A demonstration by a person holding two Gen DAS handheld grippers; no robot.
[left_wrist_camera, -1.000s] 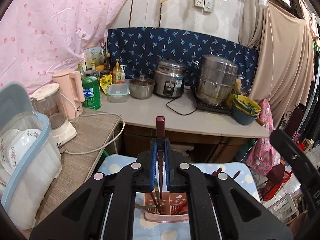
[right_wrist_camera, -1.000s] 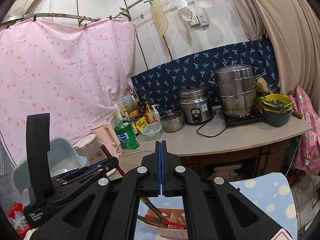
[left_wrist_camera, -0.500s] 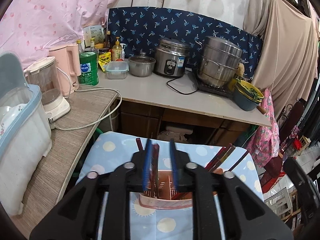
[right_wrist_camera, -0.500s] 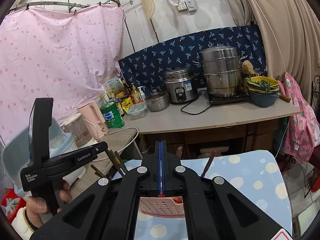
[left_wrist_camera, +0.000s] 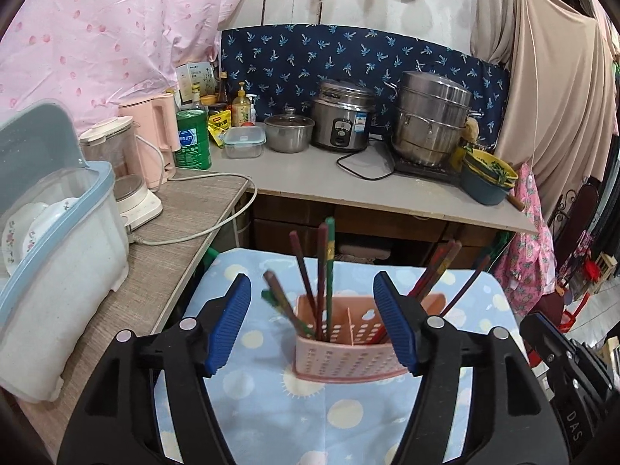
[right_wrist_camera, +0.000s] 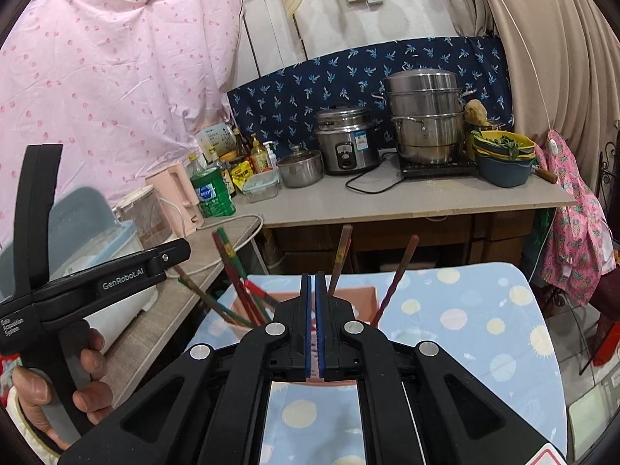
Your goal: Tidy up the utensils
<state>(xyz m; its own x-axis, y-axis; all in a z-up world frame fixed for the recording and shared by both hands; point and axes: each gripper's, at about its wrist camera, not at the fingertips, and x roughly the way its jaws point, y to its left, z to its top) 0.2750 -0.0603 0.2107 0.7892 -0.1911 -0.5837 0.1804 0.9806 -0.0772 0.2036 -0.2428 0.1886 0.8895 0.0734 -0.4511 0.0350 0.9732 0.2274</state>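
Observation:
A pink slotted utensil holder [left_wrist_camera: 348, 343] stands on the blue sun-print tablecloth [left_wrist_camera: 271, 418]. Several red, brown and green chopsticks [left_wrist_camera: 323, 271] stand in its left compartment, and more chopsticks [left_wrist_camera: 438, 267] lean out of the right side. My left gripper [left_wrist_camera: 312, 325] is open and empty, its blue pads either side of the holder, just in front of it. My right gripper [right_wrist_camera: 314, 325] is shut on nothing, hovering above the holder [right_wrist_camera: 364, 296], which it partly hides. The chopsticks [right_wrist_camera: 236, 275] show to its left and right.
A white dish box with a blue lid [left_wrist_camera: 50, 255] stands on the left counter [left_wrist_camera: 166, 255]. Behind are a blender [left_wrist_camera: 128, 178], pink kettle [left_wrist_camera: 153, 135], bottles, a rice cooker [left_wrist_camera: 343, 116], steamer pot [left_wrist_camera: 430, 116] and bowls [left_wrist_camera: 488, 178]. A cable [left_wrist_camera: 201, 228] hangs off the counter edge.
My left gripper has opened and let go of a dark red chopstick, which now stands in the holder, and has drawn back. The right gripper stays shut and has tilted down towards the holder.

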